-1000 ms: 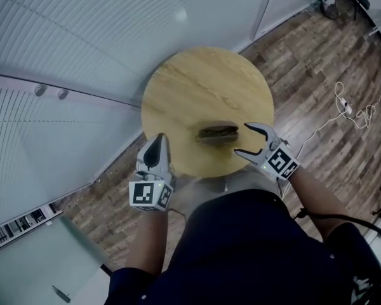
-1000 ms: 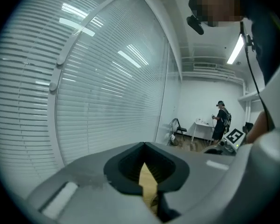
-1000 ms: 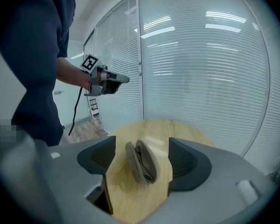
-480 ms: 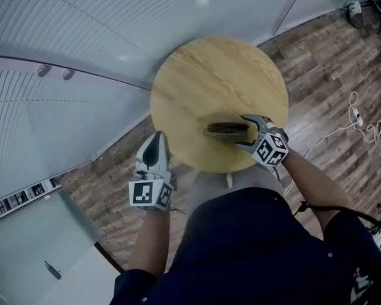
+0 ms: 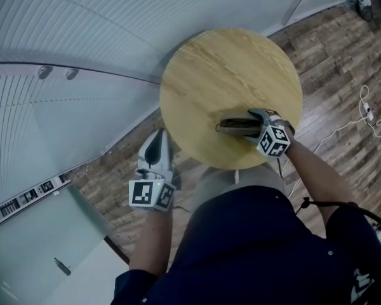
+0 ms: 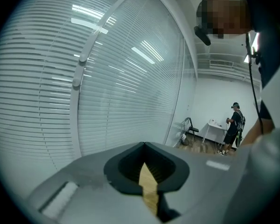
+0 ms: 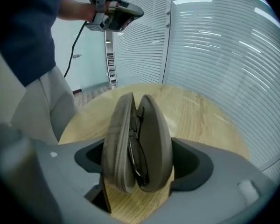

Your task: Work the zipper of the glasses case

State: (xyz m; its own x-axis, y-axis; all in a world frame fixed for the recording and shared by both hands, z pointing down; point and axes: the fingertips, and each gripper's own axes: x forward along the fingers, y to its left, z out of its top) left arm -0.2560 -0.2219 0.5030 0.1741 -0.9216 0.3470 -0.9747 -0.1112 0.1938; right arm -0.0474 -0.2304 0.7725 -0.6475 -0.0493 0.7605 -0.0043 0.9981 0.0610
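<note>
head: glasses case (image 5: pixel 235 126) on surface (image 5: pixel 222 62), near-right edge, right claw (image 5: pixel 258 124) over its right end | left view: left claw (image 6: pixel 144 149) closed, empty | right view: right claw just opened wide, ajar case between, ungripped | step: steadying approach | next: likely clamp case, left works zipper

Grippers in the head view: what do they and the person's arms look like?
The left gripper and the right gripper are both light grey with dark parts and taper toward the tips. Each carries a white cube printed with black square markers. A black cable runs by the right arm. The person wears a dark navy short-sleeved top and light grey trousers.
</note>
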